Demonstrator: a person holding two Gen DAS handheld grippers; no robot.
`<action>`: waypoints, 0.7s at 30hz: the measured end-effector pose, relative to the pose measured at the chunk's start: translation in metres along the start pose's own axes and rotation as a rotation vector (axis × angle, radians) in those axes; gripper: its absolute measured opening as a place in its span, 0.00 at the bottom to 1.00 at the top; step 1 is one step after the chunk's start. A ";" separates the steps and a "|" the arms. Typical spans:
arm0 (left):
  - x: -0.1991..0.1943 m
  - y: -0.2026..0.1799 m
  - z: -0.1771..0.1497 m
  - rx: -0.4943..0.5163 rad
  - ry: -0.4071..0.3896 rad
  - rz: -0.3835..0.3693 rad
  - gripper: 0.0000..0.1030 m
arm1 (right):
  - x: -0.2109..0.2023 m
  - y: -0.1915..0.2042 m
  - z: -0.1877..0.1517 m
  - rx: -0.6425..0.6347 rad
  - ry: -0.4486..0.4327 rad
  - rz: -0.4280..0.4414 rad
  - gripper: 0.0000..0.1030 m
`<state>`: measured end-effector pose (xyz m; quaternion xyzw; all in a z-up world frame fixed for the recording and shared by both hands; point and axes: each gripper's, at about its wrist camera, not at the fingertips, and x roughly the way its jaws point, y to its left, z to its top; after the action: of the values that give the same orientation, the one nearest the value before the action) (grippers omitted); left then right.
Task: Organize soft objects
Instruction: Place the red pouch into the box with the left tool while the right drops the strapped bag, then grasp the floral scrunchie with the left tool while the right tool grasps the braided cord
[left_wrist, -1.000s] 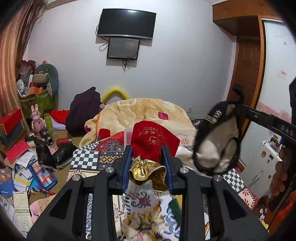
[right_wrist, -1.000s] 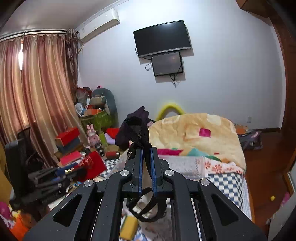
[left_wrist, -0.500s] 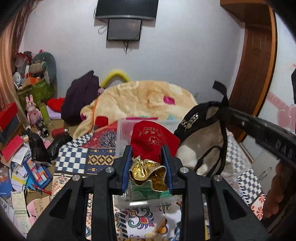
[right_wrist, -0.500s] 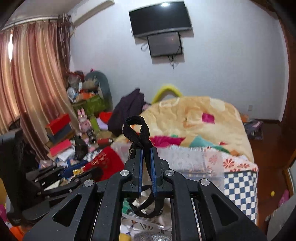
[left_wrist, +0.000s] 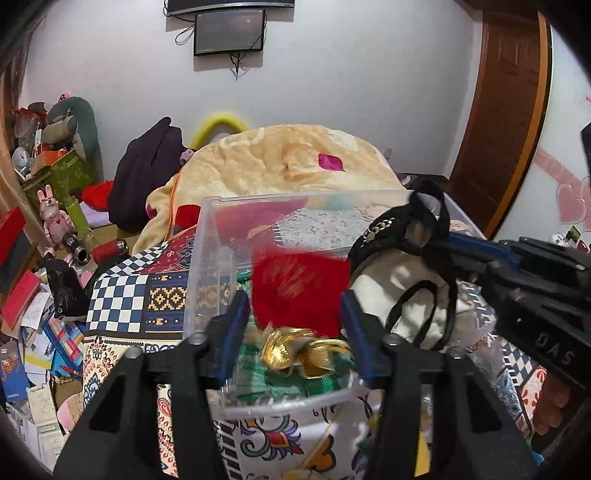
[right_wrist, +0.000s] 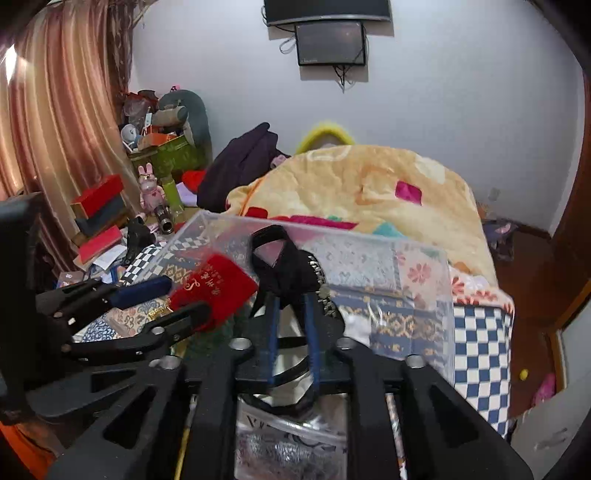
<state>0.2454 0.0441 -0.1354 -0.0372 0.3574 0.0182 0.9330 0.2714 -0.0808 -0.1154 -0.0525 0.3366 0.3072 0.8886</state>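
Note:
A clear plastic box (left_wrist: 207, 266) sits on the patterned bed cover; it also shows in the right wrist view (right_wrist: 424, 295). My left gripper (left_wrist: 293, 310) is open over the box, and the red pouch with gold trim (left_wrist: 299, 291) is loose between its fingers, blurred. The pouch also shows in the right wrist view (right_wrist: 214, 291), by the left gripper (right_wrist: 177, 299). My right gripper (right_wrist: 291, 299) is shut on the black strap of a black and cream bag (right_wrist: 284, 269), held over the box. The bag (left_wrist: 402, 288) hangs from the right gripper (left_wrist: 439, 240).
A green cloth (left_wrist: 291, 376) lies in the box. A yellow blanket (left_wrist: 280, 162) is heaped behind it. Boxes, papers and toys (left_wrist: 44, 280) clutter the floor at the left. A wooden door (left_wrist: 498, 129) stands at the right.
Both grippers moved down and forward over the clear box. My left gripper opened and the red pouch came loose. The right gripper stayed shut on the bag strap.

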 end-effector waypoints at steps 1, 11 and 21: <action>-0.003 -0.001 0.000 0.001 -0.005 -0.001 0.56 | -0.002 -0.003 -0.001 0.017 0.005 0.008 0.38; -0.061 -0.001 0.004 -0.014 -0.107 -0.028 0.64 | -0.042 -0.004 -0.005 -0.003 -0.062 -0.032 0.55; -0.120 0.000 0.000 0.013 -0.213 -0.046 0.69 | -0.099 -0.001 -0.012 -0.031 -0.206 -0.078 0.80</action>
<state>0.1557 0.0436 -0.0553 -0.0374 0.2556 -0.0019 0.9661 0.2068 -0.1356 -0.0621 -0.0474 0.2362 0.2815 0.9288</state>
